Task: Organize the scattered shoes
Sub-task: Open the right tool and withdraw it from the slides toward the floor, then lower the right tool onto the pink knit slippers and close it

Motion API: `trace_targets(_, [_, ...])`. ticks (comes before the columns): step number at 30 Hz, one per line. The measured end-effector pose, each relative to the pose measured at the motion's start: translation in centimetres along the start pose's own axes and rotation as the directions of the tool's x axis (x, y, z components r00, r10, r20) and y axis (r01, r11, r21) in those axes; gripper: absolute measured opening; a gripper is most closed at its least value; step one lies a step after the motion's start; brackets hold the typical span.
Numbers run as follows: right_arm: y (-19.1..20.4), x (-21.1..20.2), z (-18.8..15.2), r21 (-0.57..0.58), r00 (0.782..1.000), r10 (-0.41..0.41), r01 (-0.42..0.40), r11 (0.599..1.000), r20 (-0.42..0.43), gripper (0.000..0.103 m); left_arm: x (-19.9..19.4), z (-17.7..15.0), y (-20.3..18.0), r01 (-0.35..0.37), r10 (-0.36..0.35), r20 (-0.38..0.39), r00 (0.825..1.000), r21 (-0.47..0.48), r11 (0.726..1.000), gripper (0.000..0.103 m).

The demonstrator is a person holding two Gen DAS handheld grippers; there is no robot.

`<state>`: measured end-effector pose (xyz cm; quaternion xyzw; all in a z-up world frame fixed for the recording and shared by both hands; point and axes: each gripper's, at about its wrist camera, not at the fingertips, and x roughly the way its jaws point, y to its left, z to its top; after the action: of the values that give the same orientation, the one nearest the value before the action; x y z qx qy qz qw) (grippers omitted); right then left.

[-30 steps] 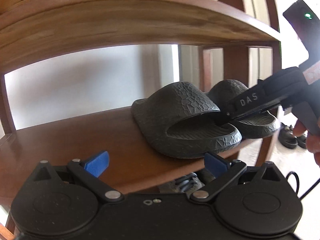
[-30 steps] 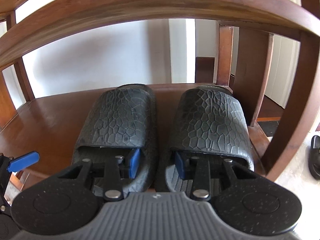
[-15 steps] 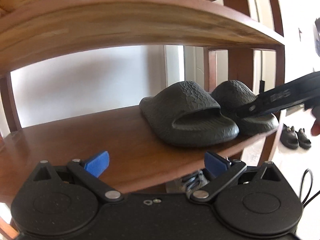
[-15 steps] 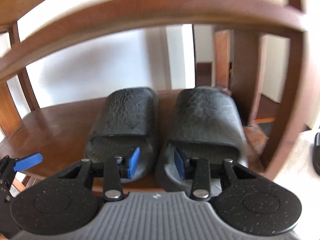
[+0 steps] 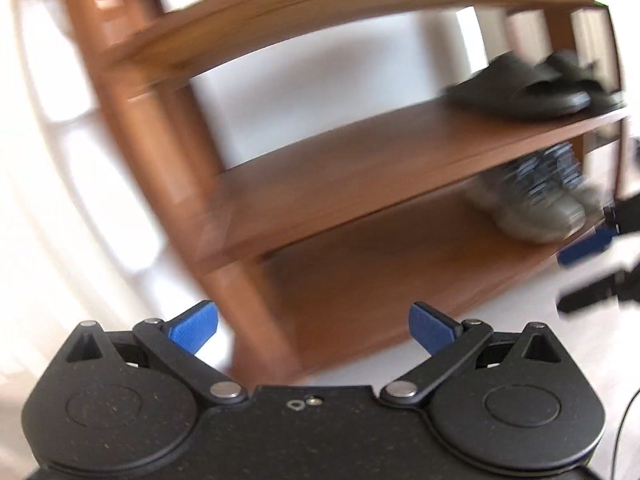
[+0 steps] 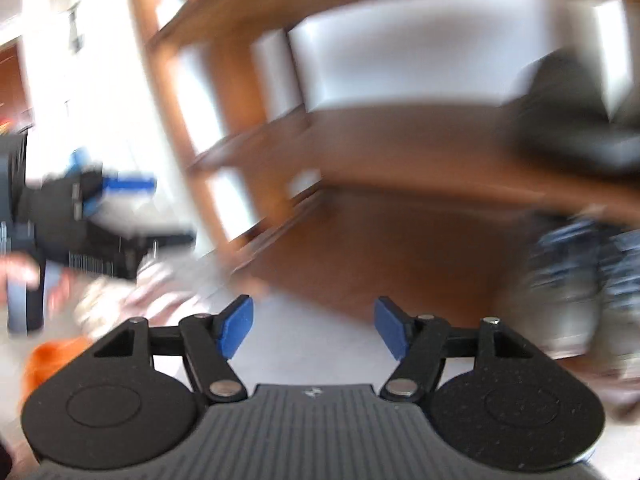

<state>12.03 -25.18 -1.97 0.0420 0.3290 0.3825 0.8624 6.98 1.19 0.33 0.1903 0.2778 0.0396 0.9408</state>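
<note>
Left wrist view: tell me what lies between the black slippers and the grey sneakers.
One wooden shelf board: black slippers rest on it, grey sneakers sit below.

A white wall (image 5: pixel 304 92) shows behind the open back of the rack, a pale floor (image 6: pixel 312 344) spreads in front of it, a thin dark cable (image 5: pixel 624 420) curves at the lower right of the left view, and a blurred orange object (image 6: pixel 48 356) lies on the floor at the left of the right view.

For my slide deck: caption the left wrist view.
Open left tool facing a wooden shoe rack, black slippers above, grey sneakers below.
</note>
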Motion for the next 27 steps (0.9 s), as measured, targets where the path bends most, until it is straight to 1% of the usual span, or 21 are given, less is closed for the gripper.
trace_targets(1, [1.1, 2.1, -0.2, -0.004, 0.998, 0.050, -0.050, 0.999, -0.032, 0.070, -0.8, -0.7, 1.7, -0.053, 0.053, -0.016, 0.998, -0.008, 0.999, 0.102])
trace_targets(2, [2.5, 4.1, -0.2, -0.007, 0.993, 0.102, -0.103, 0.995, -0.063, 0.070, -1.5, -1.4, 3.0, -0.091, 0.090, -0.030, 0.995, -0.023, 0.996, 0.102])
trace_targets(3, [4.0, 6.2, -0.1, -0.009, 0.983, 0.156, -0.157, 0.988, -0.092, 0.070, -2.5, -2.5, 4.9, -0.146, 0.144, -0.051, 0.988, -0.050, 0.988, 0.102])
trace_targets(4, [5.6, 8.1, 0.1, -0.008, 0.973, 0.191, -0.193, 0.981, -0.130, 0.070, -3.3, -3.5, 6.5, -0.192, 0.187, -0.069, 0.980, -0.075, 0.979, 0.102])
trace_targets(5, [7.1, 9.8, 0.4, -0.005, 0.962, 0.212, -0.216, 0.976, -0.174, 0.070, -3.8, -4.2, 7.5, -0.219, 0.212, -0.081, 0.974, -0.096, 0.971, 0.102])
trace_targets(7, [10.2, 13.1, 1.2, 0.003, 0.932, 0.251, -0.260, 0.966, -0.260, 0.069, -4.4, -5.9, 9.4, -0.265, 0.250, -0.107, 0.962, -0.151, 0.952, 0.102])
trace_targets(8, [11.7, 14.7, 1.5, 0.009, 0.914, 0.270, -0.281, 0.960, -0.302, 0.069, -4.5, -6.5, 10.0, -0.276, 0.259, -0.116, 0.959, -0.172, 0.946, 0.102])
trace_targets(9, [13.0, 15.7, 1.7, 0.015, 0.903, 0.275, -0.287, 0.958, -0.331, 0.066, -4.6, -7.3, 10.8, -0.285, 0.263, -0.127, 0.956, -0.198, 0.938, 0.102])
trace_targets(10, [14.2, 16.3, 1.8, 0.020, 0.897, 0.270, -0.281, 0.959, -0.350, 0.059, -4.5, -7.8, 11.3, -0.285, 0.261, -0.133, 0.956, -0.213, 0.935, 0.102])
trace_targets(11, [15.4, 17.4, 2.0, 0.023, 0.891, 0.259, -0.271, 0.962, -0.373, 0.055, -4.4, -8.1, 11.7, -0.285, 0.260, -0.135, 0.956, -0.218, 0.933, 0.102])
trace_targets(12, [16.7, 18.9, 2.2, 0.023, 0.884, 0.245, -0.257, 0.966, -0.399, 0.053, -4.4, -8.4, 12.1, -0.284, 0.259, -0.132, 0.957, -0.224, 0.932, 0.102])
trace_targets(15, [20.2, 24.1, 2.9, 0.045, 0.853, 0.206, -0.210, 0.977, -0.479, 0.054, -4.9, -9.0, 13.3, -0.253, 0.239, -0.086, 0.967, -0.240, 0.937, 0.102])
trace_targets(16, [20.8, 25.5, 2.8, 0.056, 0.847, 0.191, -0.188, 0.981, -0.496, 0.054, -5.0, -9.3, 13.7, -0.246, 0.237, -0.068, 0.969, -0.243, 0.938, 0.102])
trace_targets(18, [21.4, 27.7, 2.5, 0.073, 0.844, 0.155, -0.137, 0.988, -0.514, 0.055, -5.4, -10.1, 14.9, -0.228, 0.226, -0.038, 0.973, -0.261, 0.938, 0.102])
trace_targets(19, [21.7, 28.8, 2.4, 0.082, 0.841, 0.137, -0.111, 0.990, -0.523, 0.059, -5.5, -10.5, 15.5, -0.218, 0.218, -0.030, 0.975, -0.278, 0.936, 0.102])
trace_targets(21, [22.4, 30.9, 2.0, 0.097, 0.834, 0.102, -0.058, 0.994, -0.542, 0.062, -5.6, -11.6, 16.8, -0.195, 0.197, -0.028, 0.980, -0.320, 0.927, 0.102])
trace_targets(24, [23.3, 34.2, 1.6, 0.119, 0.820, 0.051, 0.021, 0.993, -0.570, 0.062, -5.5, -13.2, 18.2, -0.181, 0.178, -0.043, 0.983, -0.361, 0.915, 0.102])
trace_targets(27, [24.3, 37.4, 1.1, 0.137, 0.801, 0.001, 0.101, 0.985, -0.599, 0.062, -5.3, -15.0, 19.9, -0.177, 0.163, -0.069, 0.984, -0.414, 0.893, 0.102])
